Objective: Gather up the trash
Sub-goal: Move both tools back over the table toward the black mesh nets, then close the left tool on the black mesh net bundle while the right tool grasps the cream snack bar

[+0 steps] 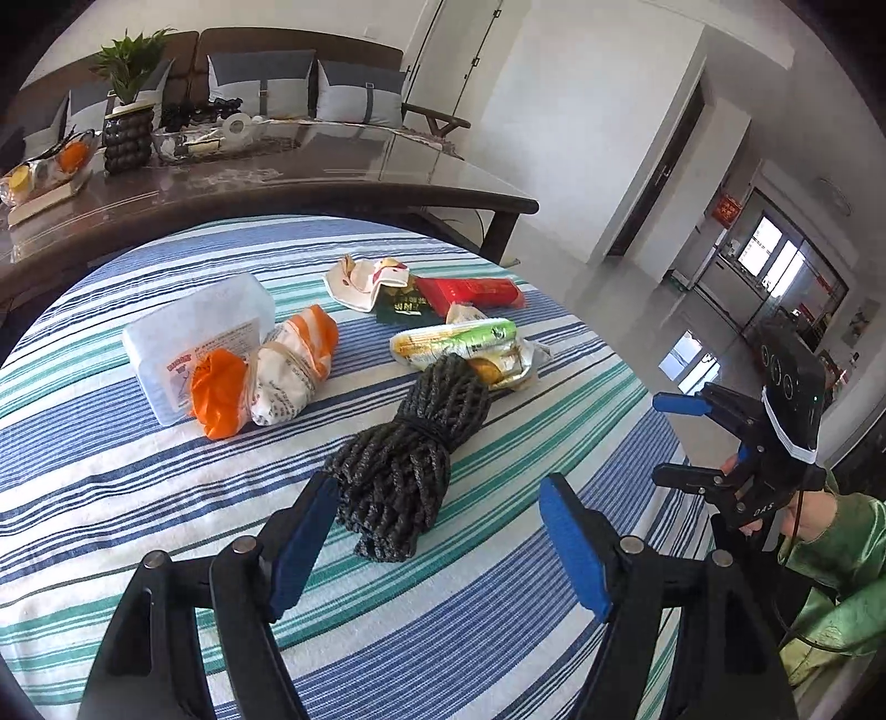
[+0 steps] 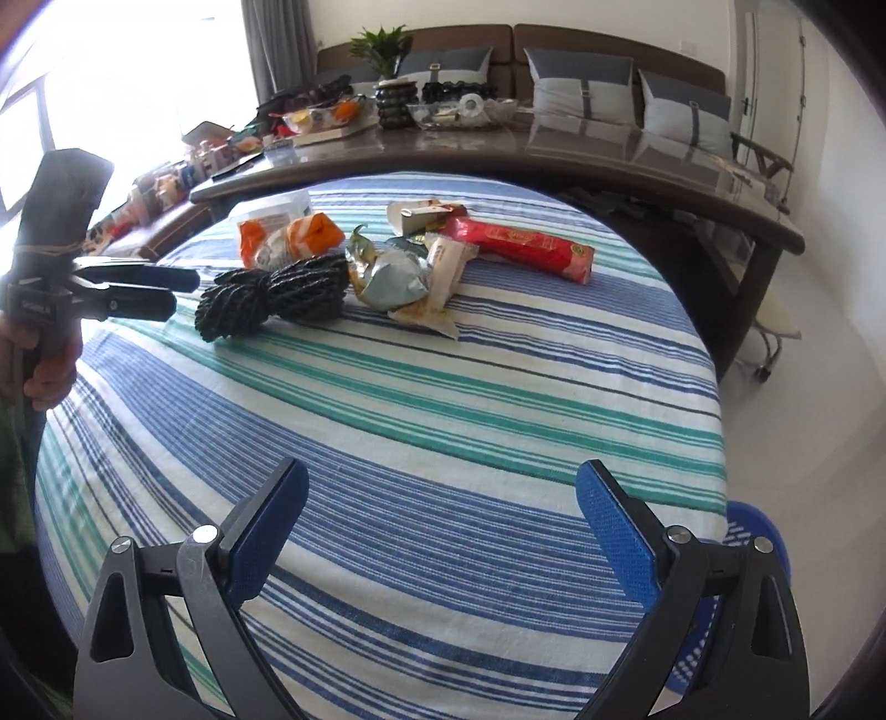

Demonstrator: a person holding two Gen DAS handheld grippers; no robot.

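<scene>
While both tongs, left (image 1: 437,531) and right (image 2: 443,531), gaped empty, wrappers (image 1: 459,343) lay on a striped counter (image 1: 166,498). Behind stood a glossy table (image 1: 310,183) and, probably, a sofa (image 1: 310,50).

A woven striped cloth (image 2: 443,399) covers the table. The rope bundle (image 1: 412,443) looks rough and braided; the red wrapper (image 2: 526,246) is glossy plastic, and the silver wrapper (image 2: 396,279) crinkled foil.
</scene>
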